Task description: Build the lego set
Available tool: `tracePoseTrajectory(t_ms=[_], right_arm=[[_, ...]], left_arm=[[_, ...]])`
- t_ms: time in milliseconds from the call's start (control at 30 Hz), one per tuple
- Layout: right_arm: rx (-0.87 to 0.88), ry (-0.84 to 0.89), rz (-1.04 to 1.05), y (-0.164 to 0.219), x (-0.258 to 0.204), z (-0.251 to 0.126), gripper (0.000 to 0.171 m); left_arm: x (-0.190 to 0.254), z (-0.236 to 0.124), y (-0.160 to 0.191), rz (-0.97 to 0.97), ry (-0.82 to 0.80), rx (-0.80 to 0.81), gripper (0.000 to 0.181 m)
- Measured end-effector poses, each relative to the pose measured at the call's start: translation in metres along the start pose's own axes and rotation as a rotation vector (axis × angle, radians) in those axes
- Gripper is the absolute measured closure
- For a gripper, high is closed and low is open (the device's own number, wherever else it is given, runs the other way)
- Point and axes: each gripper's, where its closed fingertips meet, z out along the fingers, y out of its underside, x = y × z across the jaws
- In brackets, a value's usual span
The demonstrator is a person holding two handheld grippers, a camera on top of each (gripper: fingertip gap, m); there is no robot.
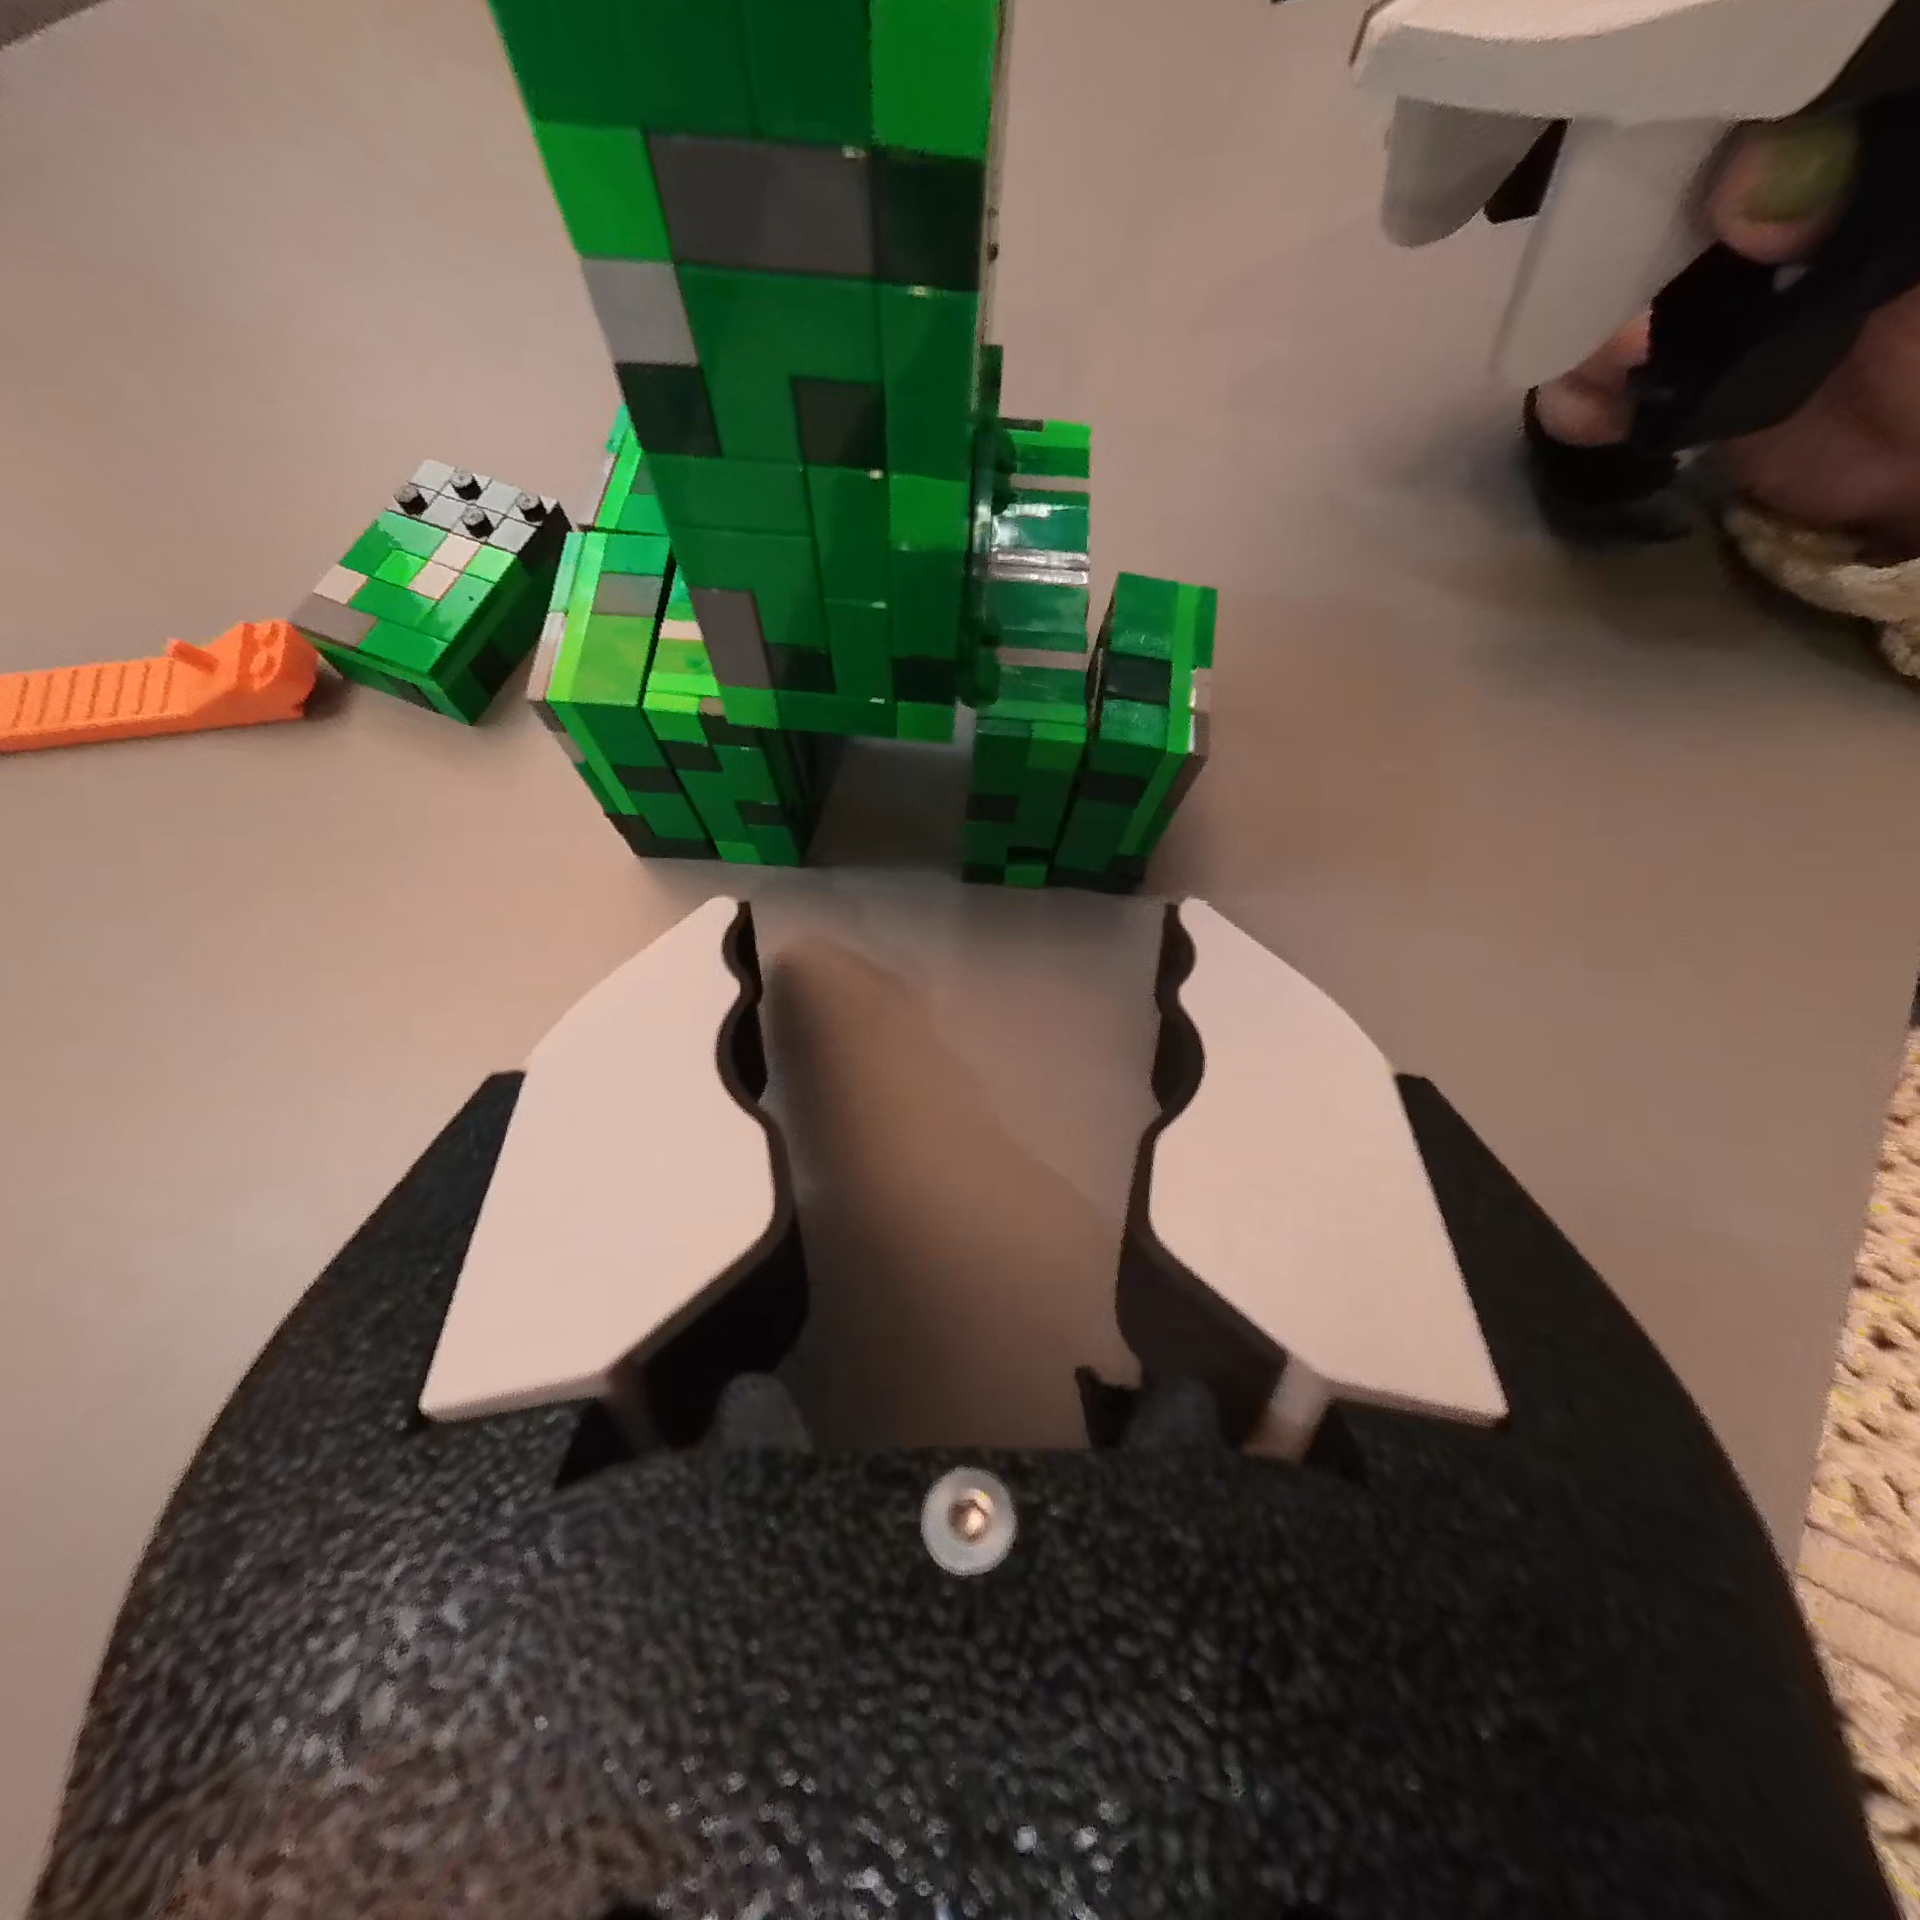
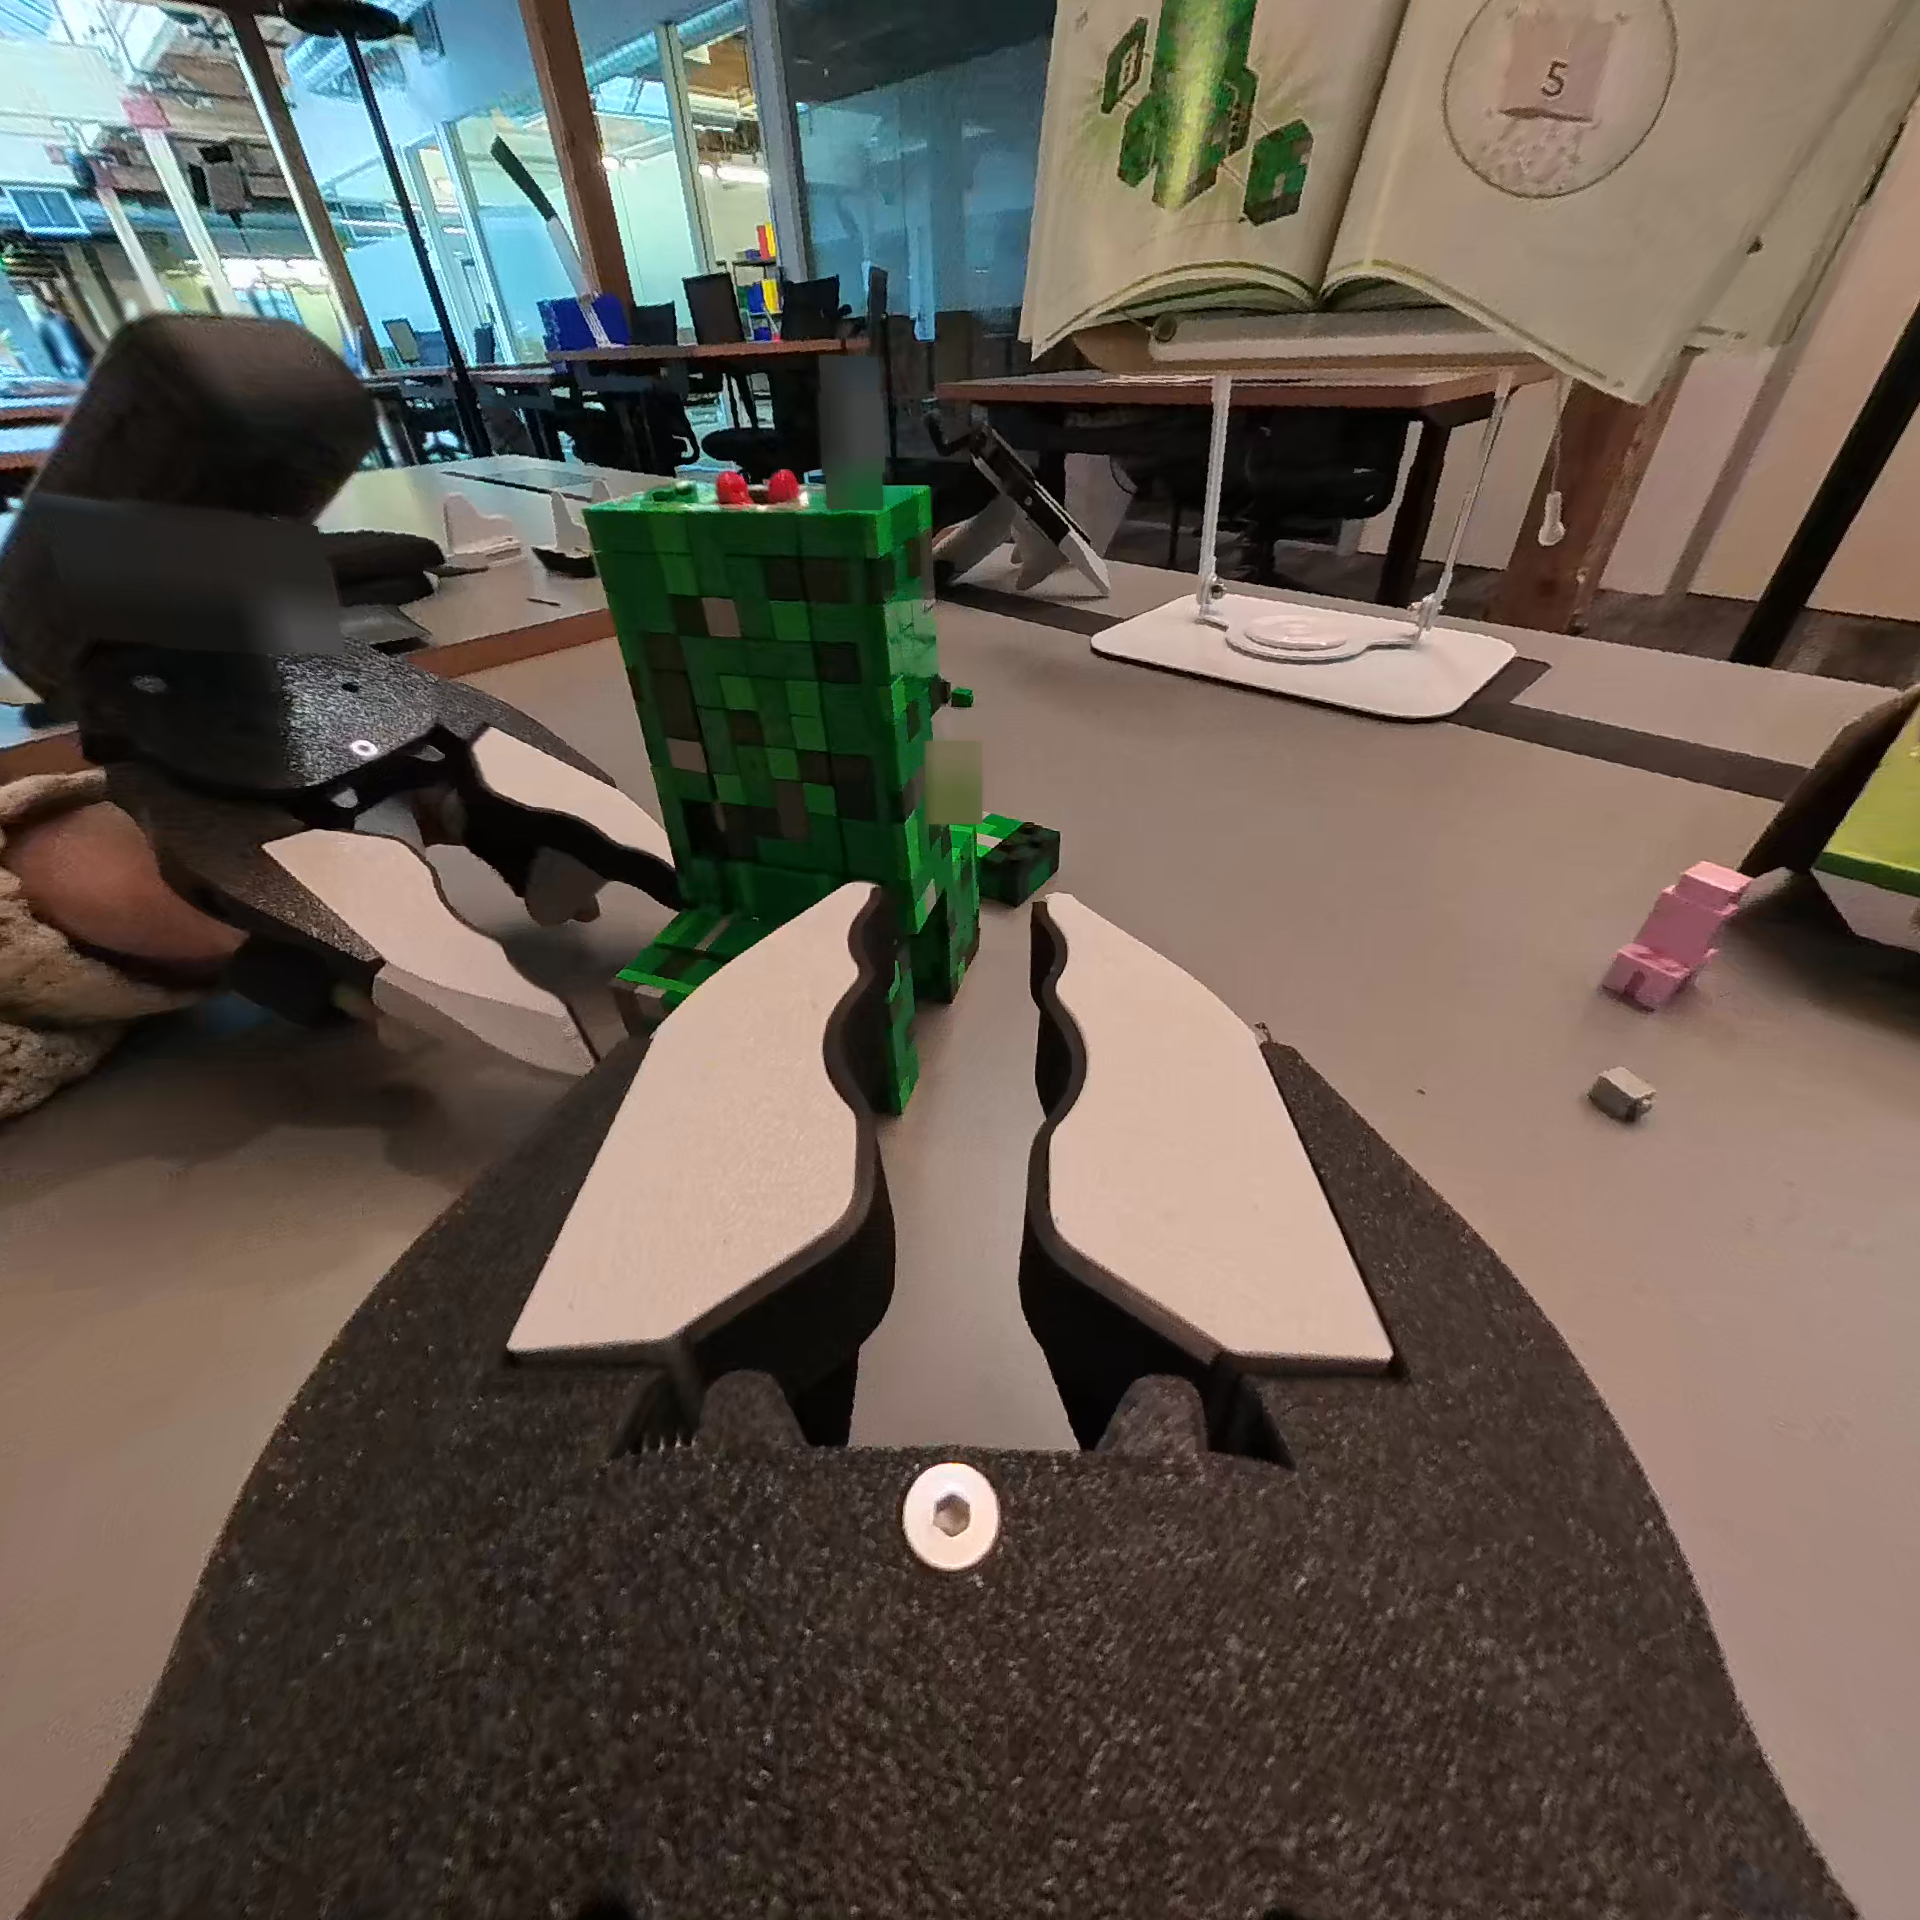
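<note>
Left view only: orange ribbed brick separator point(image 1: 156, 686), lower left.
Right view only: pink blocky figure point(image 2: 1673, 935), right.
Left claw point(image 1: 961, 914): apart, empty.
Right claw point(image 2: 951, 904): apart, empty.

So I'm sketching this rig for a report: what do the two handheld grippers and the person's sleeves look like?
Both match: the left gripper and the right gripper each have a wide, rough-textured black body with one silver screw at its centre. The jaws are flat pale grey plates with wavy black inner edges. No cables show. A knitted cream sleeve covers the wrist behind the left one.
</note>
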Motion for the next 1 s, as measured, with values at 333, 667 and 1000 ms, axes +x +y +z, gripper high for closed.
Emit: tracePoseTrajectory(t_ms=[333, 667, 1000], right_arm=[[-0.011, 0.007, -0.056, 0.001, -0.003, 0.001, 0.145], [-0.008, 0.374, -0.232, -0.017, 0.089, -0.073, 0.129], [-0.276, 1.106, -0.218, -0.007, 0.323, -0.346, 0.11]], left_arm=[[-0.005, 0.003, 0.004, -0.107, 0.042, -0.032, 0.097], [-0.008, -0.006, -0.008, -0.117, 0.036, 0.066, 0.1], [-0.017, -0.02, -0.023, -0.119, -0.021, 0.204, 0.1]])
